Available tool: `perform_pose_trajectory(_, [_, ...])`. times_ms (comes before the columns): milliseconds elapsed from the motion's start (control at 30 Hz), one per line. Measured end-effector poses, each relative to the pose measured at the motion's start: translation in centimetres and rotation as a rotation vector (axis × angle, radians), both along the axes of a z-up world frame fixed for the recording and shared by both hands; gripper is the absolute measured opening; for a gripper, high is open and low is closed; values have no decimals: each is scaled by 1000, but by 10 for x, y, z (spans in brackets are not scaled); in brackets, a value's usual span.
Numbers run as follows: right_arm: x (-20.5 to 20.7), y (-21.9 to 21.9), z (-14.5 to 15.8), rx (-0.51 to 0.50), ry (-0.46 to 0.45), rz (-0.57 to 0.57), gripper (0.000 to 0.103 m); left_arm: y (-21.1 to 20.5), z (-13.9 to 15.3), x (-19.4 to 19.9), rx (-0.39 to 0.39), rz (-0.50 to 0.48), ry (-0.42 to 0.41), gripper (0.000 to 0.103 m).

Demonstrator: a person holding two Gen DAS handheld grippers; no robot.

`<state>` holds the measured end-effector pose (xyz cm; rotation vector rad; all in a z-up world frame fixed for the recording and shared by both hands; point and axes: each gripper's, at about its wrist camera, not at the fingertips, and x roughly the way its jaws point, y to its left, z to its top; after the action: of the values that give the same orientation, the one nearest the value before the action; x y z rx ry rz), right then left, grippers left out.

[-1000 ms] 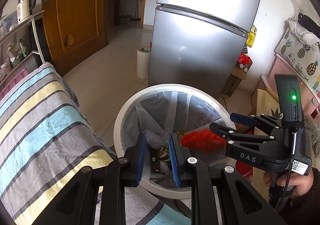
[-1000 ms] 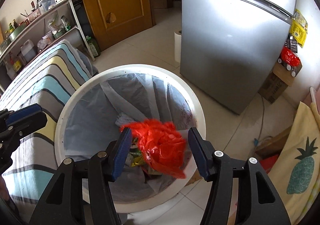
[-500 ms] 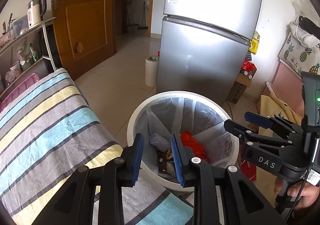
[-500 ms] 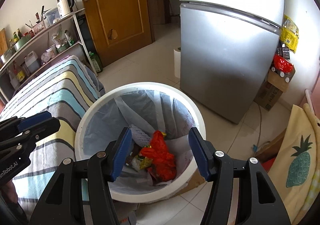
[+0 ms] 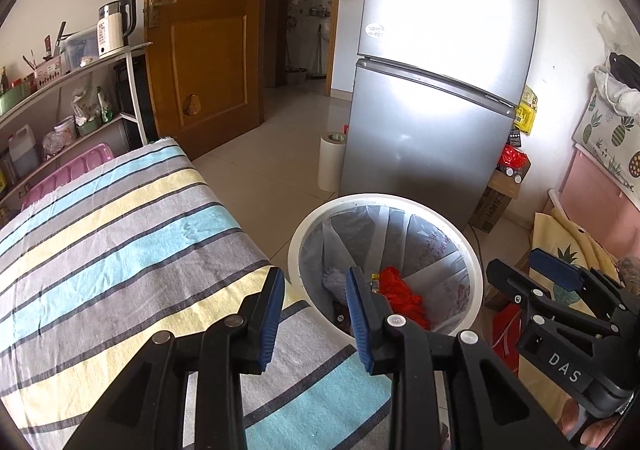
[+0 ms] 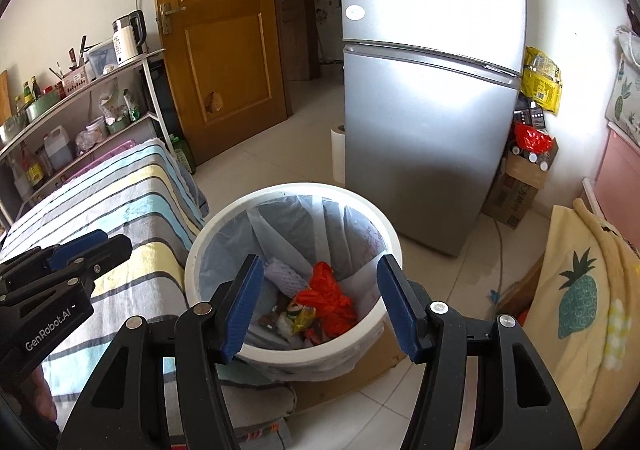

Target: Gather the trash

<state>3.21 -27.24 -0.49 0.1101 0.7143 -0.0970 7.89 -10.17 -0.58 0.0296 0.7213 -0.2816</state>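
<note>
A white trash bin point(image 5: 297, 250) point(image 6: 192, 266) lined with a clear bag stands on the floor beside the striped surface. In it lie a crumpled red plastic bag point(image 5: 400, 292) point(image 6: 330, 296), a white foam net point(image 6: 282, 274) and food wrappers point(image 6: 298, 314). My left gripper point(image 5: 314, 314) hovers above the bin's near-left rim; its jaws are opening and nothing is between them. My right gripper point(image 6: 320, 304) stands wide open above the bin's near side, empty. Each gripper also shows in the other's view: the right gripper point(image 5: 520, 264) and the left gripper point(image 6: 106, 240).
A striped cloth surface point(image 5: 120, 250) fills the left. A silver fridge point(image 5: 432, 90) stands behind the bin, with a white roll point(image 5: 332, 162) beside it. Left are a wooden door point(image 5: 208, 42) and shelves with a kettle point(image 5: 114, 28). Right are a cardboard box point(image 6: 520, 186) and a pineapple cloth point(image 6: 580, 290).
The red bag fell from between my right gripper's fingers into the bin. Both grippers drew back and up from the bin. My left jaws have parted a little.
</note>
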Motion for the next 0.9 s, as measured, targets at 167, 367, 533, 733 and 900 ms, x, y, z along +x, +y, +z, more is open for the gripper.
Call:
perform_pose_trajectory(167, [-12, 12, -3, -14, -15, -1, 60, -4, -2, -12, 115, 62, -37, 40])
perform_pose_trajectory(367, [-17, 13, -5, -3, -18, -14, 60, 1, -4, -17, 100, 46, -43, 40])
perform_pose_trajectory(533, [-19, 13, -5, 13, -20, -12, 60, 7, -4, -18, 59, 42, -31, 40])
perform_pose_trajectory(733, [-18, 15, -6, 15, -16, -8, 60, 7, -4, -18, 55, 43, -29, 40])
perform_pose_trajectory(900, [-18, 15, -6, 14, -15, -7, 60, 7, -3, -19, 54, 50, -32, 40])
